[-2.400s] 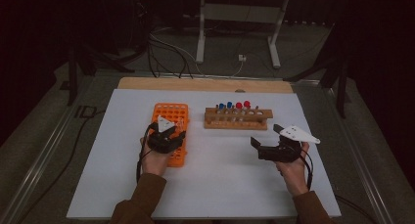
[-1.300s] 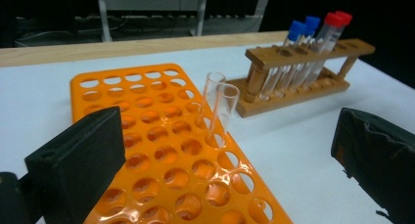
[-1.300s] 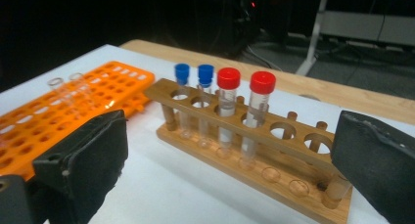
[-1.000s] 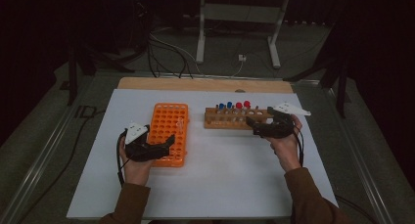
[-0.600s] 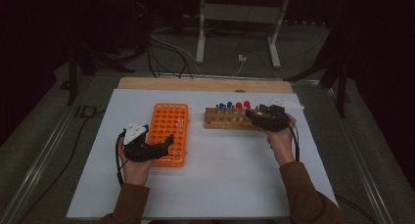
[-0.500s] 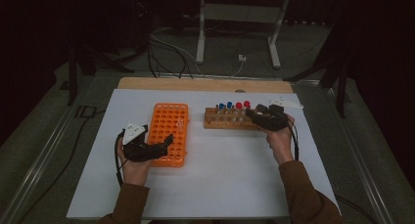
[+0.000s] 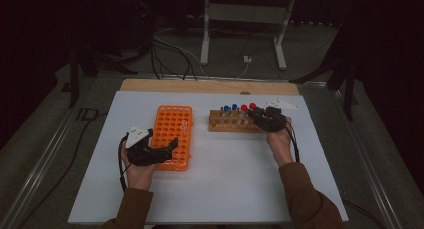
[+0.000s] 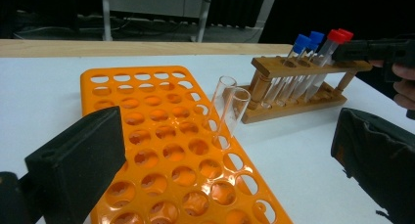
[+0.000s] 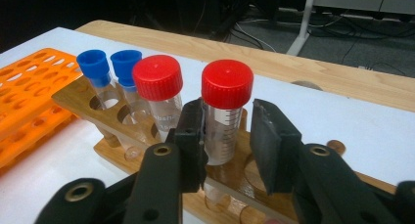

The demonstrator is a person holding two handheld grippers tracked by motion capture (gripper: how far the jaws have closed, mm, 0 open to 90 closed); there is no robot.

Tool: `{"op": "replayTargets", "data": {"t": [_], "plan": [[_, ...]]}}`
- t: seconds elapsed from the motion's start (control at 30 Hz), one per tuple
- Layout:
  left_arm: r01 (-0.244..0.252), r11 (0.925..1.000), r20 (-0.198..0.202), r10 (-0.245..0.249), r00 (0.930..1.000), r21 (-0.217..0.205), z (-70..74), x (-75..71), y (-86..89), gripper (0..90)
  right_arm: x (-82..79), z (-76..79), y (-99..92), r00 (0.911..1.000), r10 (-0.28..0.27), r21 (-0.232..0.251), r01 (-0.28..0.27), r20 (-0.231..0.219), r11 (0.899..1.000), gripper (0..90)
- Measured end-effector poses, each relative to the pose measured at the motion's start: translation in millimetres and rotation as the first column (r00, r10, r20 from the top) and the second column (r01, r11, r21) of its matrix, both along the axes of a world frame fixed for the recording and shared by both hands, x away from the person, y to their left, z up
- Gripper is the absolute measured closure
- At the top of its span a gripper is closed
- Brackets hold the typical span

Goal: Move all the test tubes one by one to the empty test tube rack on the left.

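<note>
Right gripper (image 9: 226, 136) over white table (image 9: 342, 121)

White tabletop (image 7: 230, 179) took up most of the high view, w/ a bare wooden strip (image 7: 165, 85) along its far edge. Metal rails ran down both sides, left (image 7: 45, 154) & right (image 7: 370, 159). Beyond the table, on grey floor: a tangle of cables (image 7: 170, 51), a white plug (image 7: 246, 59) & the legs of a pale metal stand (image 7: 206, 34). Bkgd was dark. Two blue-capped tubes (image 9: 94, 67) stood side by side, an untouched red-capped one (image 9: 157, 79) just beside them. Two clear uncapped tubes (image 8: 222, 104) leaned together, touching. Small brown disc (image 9: 335, 146) lay flat on the white top.
</note>
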State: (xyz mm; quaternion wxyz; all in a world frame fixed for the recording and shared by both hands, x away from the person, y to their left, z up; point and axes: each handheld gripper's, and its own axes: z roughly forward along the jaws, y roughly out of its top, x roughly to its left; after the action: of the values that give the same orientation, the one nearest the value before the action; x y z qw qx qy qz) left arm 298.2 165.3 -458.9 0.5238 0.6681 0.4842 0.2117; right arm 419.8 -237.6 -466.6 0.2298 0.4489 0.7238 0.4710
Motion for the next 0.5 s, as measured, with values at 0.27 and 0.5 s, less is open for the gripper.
{"op": "replayTargets", "data": {"t": [0.27, 0.5], "plan": [[0.002, 1.0, -0.002, -0.002, 1.0, 0.003, -1.9, -0.2, 0.5, 0.5, 1.4, 2.4, 8.3, 1.0, 0.008, -0.015, -0.008, 0.005, 1.0, 74.4], [-0.007, 1.0, -0.001, 0.007, 1.0, -0.003, -2.9, -0.3, 3.2, 0.6, -2.5, 9.9, 9.9, 0.9995, 0.006, -0.017, -0.006, 0.032, 1.0, 74.8]]}}
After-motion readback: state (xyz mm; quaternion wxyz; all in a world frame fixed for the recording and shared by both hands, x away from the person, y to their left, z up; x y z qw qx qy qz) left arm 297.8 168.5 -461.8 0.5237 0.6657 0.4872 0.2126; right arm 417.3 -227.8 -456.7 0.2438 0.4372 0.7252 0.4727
